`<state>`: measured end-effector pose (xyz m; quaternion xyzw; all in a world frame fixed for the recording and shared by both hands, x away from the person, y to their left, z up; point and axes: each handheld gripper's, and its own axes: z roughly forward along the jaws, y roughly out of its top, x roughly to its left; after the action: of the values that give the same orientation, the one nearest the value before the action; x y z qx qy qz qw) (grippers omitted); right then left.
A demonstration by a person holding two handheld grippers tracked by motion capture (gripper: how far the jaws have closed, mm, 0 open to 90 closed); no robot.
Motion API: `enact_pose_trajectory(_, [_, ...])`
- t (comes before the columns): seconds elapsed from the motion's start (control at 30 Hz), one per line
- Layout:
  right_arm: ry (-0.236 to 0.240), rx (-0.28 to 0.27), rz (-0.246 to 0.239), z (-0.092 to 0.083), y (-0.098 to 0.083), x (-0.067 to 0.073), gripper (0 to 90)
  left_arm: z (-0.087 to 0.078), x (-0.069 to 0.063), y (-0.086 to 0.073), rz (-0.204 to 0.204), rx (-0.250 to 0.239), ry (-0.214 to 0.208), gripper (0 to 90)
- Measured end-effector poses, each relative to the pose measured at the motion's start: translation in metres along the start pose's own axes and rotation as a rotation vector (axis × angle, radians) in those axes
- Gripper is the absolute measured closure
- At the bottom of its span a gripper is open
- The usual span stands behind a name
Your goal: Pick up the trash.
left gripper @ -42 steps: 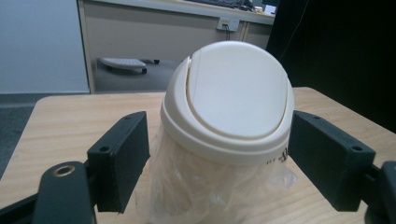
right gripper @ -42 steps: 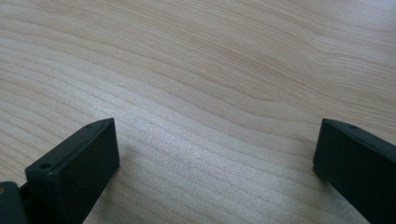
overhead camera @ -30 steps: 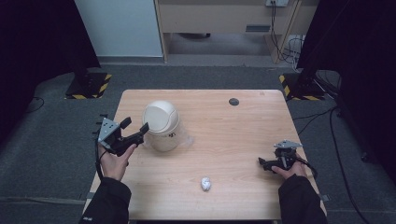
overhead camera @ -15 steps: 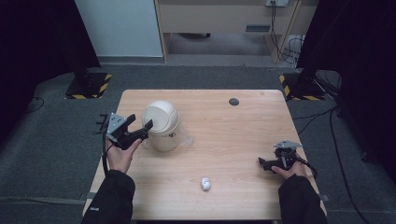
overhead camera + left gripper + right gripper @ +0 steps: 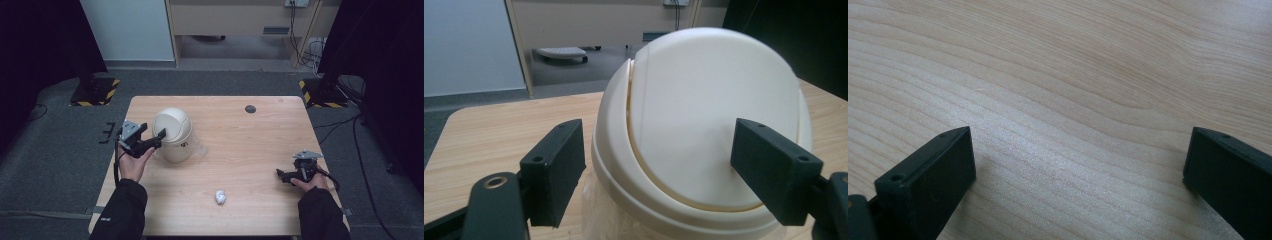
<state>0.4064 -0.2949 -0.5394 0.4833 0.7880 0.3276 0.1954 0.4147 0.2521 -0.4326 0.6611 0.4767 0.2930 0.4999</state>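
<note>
A small cream bin point(image 5: 172, 135) with a domed swing lid stands on the left part of the wooden table point(image 5: 260, 145). My left gripper point(image 5: 157, 140) is open just left of it, raised to lid height. In the left gripper view the lid point(image 5: 704, 135) sits between and just beyond the two spread jaws of the gripper point(image 5: 664, 167); I cannot tell whether they touch it. A crumpled white paper ball point(image 5: 220, 196) lies near the table's front middle. My right gripper point(image 5: 281, 175) rests open at the right, with only bare wood between its jaws point(image 5: 1078, 170).
A clear liner point(image 5: 200, 149) bulges out beneath the bin's lid. A small dark round disc point(image 5: 250, 108) sits near the table's far edge. Grey carpet surrounds the table, with stand bases point(image 5: 92, 92) and cables point(image 5: 365, 150) at the sides.
My left gripper has moved right and forward until its open jaws reach the bin's lid. The right gripper, the bin and the paper ball have stayed put.
</note>
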Motion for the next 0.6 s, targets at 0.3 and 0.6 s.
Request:
enact_pose_trajectory(0.3, [0.001,0.0,-0.001,0.0,0.0,0.0,0.5,0.008,0.004,-0.003,-0.001,0.031,0.012,21.3])
enact_pose_trajectory(0.6, [0.002,-0.001,-0.001,0.0,0.0,0.0,0.5,0.017,0.005,-0.002,0.013,0.063,0.03,20.2])
